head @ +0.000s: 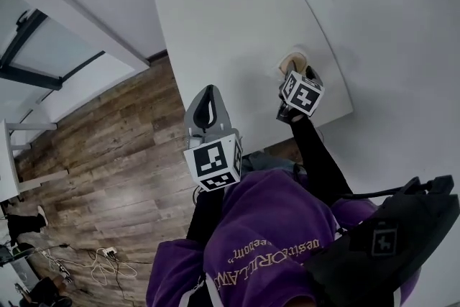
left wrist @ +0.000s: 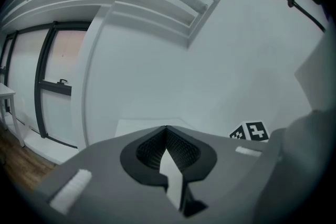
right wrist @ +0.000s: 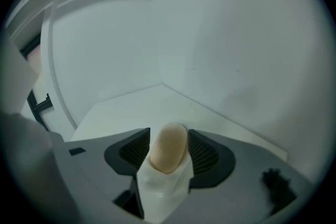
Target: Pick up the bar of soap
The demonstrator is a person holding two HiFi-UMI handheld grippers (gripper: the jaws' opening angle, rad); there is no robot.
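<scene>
A beige bar of soap stands on end between the jaws of my right gripper, and both pads press its sides. A white piece hangs below the soap inside the jaws. In the head view the right gripper is over the near right part of the white table, with the soap at its tip. My left gripper hangs off the table's near edge, over the floor. Its tips meet with nothing between them in the left gripper view.
The white table stands in a corner of pale walls. Wooden floor lies to the left, with cables on it. A glazed door is at far left. The person's purple sweater and a black bag fill the bottom.
</scene>
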